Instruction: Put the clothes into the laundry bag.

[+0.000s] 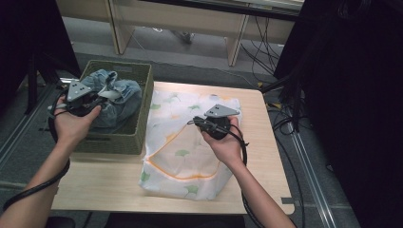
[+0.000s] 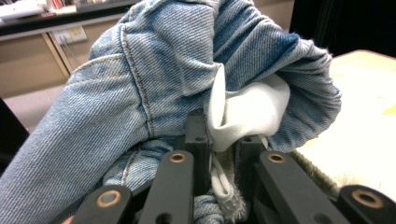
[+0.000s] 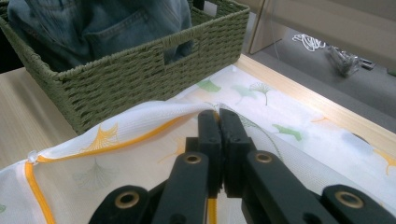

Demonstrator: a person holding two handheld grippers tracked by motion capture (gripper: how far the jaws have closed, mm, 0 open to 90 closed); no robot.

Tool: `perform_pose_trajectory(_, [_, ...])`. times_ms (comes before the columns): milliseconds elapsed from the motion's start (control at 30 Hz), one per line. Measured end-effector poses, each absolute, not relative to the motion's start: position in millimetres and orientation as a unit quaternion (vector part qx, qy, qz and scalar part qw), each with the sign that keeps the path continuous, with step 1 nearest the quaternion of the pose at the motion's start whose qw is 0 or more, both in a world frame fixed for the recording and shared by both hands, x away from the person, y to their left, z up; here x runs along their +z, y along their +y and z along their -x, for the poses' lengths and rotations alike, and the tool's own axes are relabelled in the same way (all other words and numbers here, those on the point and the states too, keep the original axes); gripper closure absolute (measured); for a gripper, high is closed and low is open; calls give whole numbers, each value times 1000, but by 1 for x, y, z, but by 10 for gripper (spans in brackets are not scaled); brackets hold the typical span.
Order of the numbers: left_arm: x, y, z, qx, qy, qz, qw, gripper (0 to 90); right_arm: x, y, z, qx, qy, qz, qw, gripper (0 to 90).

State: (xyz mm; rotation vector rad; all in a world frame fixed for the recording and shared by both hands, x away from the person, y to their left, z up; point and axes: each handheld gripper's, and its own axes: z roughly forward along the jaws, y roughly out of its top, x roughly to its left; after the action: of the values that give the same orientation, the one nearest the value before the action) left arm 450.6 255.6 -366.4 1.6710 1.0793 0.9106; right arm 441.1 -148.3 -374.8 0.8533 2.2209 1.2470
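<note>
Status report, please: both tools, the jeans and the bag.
Left tool clamped on blue denim jeans over green woven basket. Right tool pinching white leaf-print mesh bag. Nothing blocking.

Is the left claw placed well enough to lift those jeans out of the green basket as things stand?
Probably yes. The left claw is shut on the jeans, and nothing covers the basket from above.

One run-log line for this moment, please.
left gripper: shut on jeans over basket | right gripper: shut on laundry bag edge | table
</note>
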Motion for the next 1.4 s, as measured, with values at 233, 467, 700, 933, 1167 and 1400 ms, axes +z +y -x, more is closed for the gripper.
perform_pose_trajectory(233, [-353,253,-442,386,423,-665,479,800,-375,-149,-442,453,805,-309,228,898])
perform_pose_trajectory(467, [-343,252,-437,400,404,-661,489,800,-375,-149,-441,453,804,-310,228,898])
perform_pose_trajectory(700, [-334,248,-430,406,395,-653,503,802,-375,-149,-441,453,804,-311,229,898])
perform_pose_trajectory(933, [-322,245,-423,413,384,-648,512,803,-374,-148,-441,454,804,-310,229,898])
perform_pose_trajectory(1167, [-312,242,-418,420,374,-643,520,804,-374,-149,-441,454,803,-309,229,898])
perform_pose_trajectory(1400, [-300,240,-411,428,364,-635,530,805,-374,-149,-441,455,803,-308,231,899])
